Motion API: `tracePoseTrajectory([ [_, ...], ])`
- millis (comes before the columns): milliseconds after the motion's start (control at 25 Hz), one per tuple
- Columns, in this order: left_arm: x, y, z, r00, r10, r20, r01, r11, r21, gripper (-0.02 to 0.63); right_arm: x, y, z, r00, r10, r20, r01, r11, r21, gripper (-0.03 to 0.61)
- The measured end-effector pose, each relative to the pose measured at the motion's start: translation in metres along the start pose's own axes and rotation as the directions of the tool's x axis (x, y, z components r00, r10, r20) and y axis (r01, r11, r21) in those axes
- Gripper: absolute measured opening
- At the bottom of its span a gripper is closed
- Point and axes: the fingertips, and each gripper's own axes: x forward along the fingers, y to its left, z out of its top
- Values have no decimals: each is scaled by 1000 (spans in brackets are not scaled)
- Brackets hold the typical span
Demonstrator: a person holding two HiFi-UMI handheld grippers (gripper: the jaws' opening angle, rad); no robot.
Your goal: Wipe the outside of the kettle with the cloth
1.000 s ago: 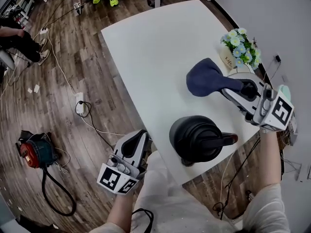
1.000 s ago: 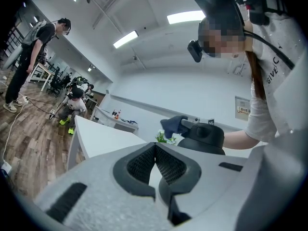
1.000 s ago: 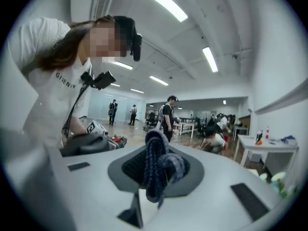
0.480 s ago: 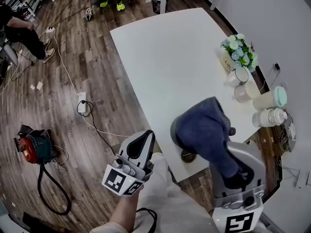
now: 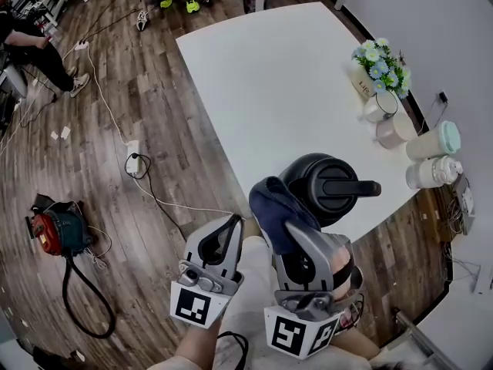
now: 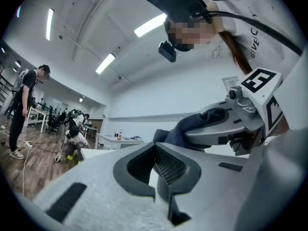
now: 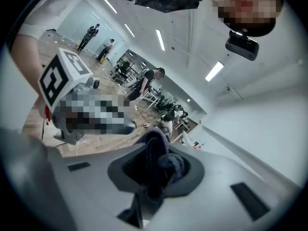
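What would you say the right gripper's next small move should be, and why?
Probably drag the cloth rightward round the near wall of the kettle: the right gripper is shut on the cloth, which sits bunched at the kettle's near left flank, though contact is unclear.

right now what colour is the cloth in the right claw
Dark navy blue. The cloth shows best in the head view, bunched beside the black kettle.

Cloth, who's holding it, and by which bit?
The right gripper holds the cloth, jaws shut on a bunched end; the rest bulges out by the kettle. The left gripper, jaws together, holds nothing.
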Motion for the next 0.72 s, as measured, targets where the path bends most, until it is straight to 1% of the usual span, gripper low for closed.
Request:
tracePoseTrajectory([
  [40, 1, -5, -10, 1000, -10, -15, 10, 1000, -17, 8, 3, 6, -4, 1000, 0, -12, 0, 1000, 13, 52],
  [160, 4, -11, -42, 998, -22, -58, 16, 995, -104, 8, 12, 23, -12, 999, 13, -37, -12, 1000, 28, 52],
  [240, 9, -13, -57, 996, -31, -87, 20, 992, -127, 8, 16, 34, -17, 998, 25, -51, -24, 999, 29, 52],
  [360, 16, -13, -74, 988, -32, -149, 16, 994, -105, 8, 22, 50, -28, 996, 45, -78, -43, 999, 27, 52],
  [480, 19, -7, -89, 977, -1, -213, -12, 998, -59, 8, 30, 66, -43, 991, 74, -113, -72, 997, 26, 52],
  [600, 20, -4, -100, 971, 24, -237, -36, 998, -46, 8, 39, 80, -58, 981, 113, -160, -108, 993, 41, 52],
  [720, 19, -4, -113, 967, 32, -254, -48, 997, -61, 8, 44, 93, -68, 969, 147, -201, -141, 989, 44, 52],
])
